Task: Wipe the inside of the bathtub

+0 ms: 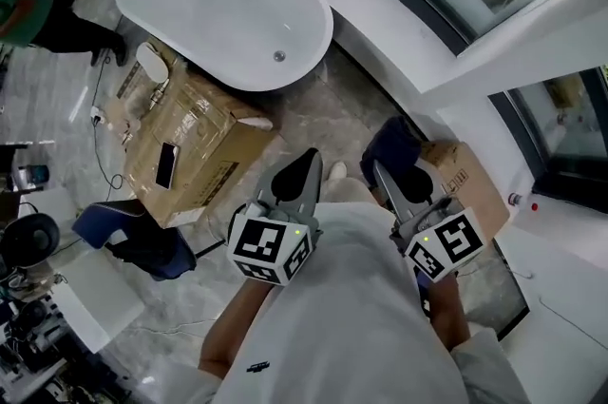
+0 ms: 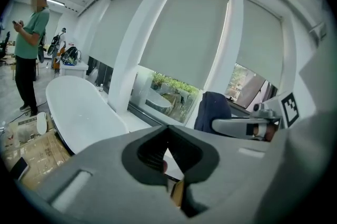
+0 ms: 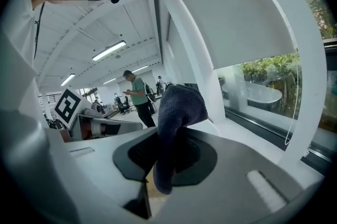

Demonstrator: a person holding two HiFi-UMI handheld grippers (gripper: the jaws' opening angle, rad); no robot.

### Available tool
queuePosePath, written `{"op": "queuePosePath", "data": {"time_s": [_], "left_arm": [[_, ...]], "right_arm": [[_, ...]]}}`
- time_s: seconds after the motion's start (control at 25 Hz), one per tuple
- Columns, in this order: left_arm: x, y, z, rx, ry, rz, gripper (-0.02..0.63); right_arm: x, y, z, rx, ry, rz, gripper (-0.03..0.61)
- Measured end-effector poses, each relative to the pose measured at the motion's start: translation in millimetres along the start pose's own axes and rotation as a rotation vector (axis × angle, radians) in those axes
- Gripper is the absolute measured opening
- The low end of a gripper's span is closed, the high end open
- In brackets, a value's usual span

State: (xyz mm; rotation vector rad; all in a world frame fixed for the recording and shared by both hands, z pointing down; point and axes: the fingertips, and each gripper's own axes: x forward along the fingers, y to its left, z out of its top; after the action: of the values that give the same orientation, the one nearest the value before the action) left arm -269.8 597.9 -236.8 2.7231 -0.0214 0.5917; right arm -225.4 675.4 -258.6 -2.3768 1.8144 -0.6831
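Observation:
A white oval bathtub (image 1: 223,3) stands on the marble floor at the top of the head view, its drain (image 1: 278,56) at the near end. It also appears at the left of the left gripper view as the bathtub (image 2: 79,109). Both grippers are held close to the person's chest, well short of the tub. My left gripper (image 1: 302,169) is shut with nothing in it (image 2: 168,128). My right gripper (image 1: 385,176) is shut on a dark blue cloth (image 3: 179,104), which bunches above the jaws and hangs down between them. The cloth (image 1: 394,145) shows beyond the right jaws.
A large cardboard box (image 1: 204,131) with a phone (image 1: 166,164) on it sits between me and the tub. A smaller box (image 1: 470,179) lies to the right. A blue chair (image 1: 133,236) stands at left. A person (image 1: 38,12) stands beyond the tub. A white window ledge (image 1: 399,12) curves behind it.

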Motion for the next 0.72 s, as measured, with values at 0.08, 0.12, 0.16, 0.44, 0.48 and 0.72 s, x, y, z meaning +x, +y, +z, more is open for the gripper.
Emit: {"op": "queuePosePath", "data": {"time_s": [0.08, 0.12, 0.16, 0.44, 0.48, 0.72], "left_arm": [[2.4, 0.0, -3.5, -0.01, 0.003, 0.011, -0.002], [2.1, 1.3, -7.4, -0.014, 0.009, 0.018, -0.002], [1.4, 3.1, -12.1, -0.018, 0.017, 0.026, -0.002], [15.6, 30.1, -16.9, -0.044, 0.061, 0.07, -0.002], [18.4, 33.8, -18.9, -0.048, 0.072, 0.069, -0.002], [62.8, 62.2, -2.0, -0.056, 0.103, 0.022, -0.002]], "right_arm": [[2.2, -6.0, -2.1, 0.006, 0.004, 0.002, 0.052], [3.1, -8.1, -4.0, 0.013, 0.004, 0.002, 0.052], [3.4, -9.7, -6.4, 0.022, 0.003, 0.003, 0.052], [23.2, -35.9, -15.1, 0.083, 0.036, -0.008, 0.052], [27.4, -37.5, -17.7, 0.095, 0.046, -0.006, 0.052], [59.0, -67.3, -4.3, 0.115, 0.06, -0.057, 0.052]]}}
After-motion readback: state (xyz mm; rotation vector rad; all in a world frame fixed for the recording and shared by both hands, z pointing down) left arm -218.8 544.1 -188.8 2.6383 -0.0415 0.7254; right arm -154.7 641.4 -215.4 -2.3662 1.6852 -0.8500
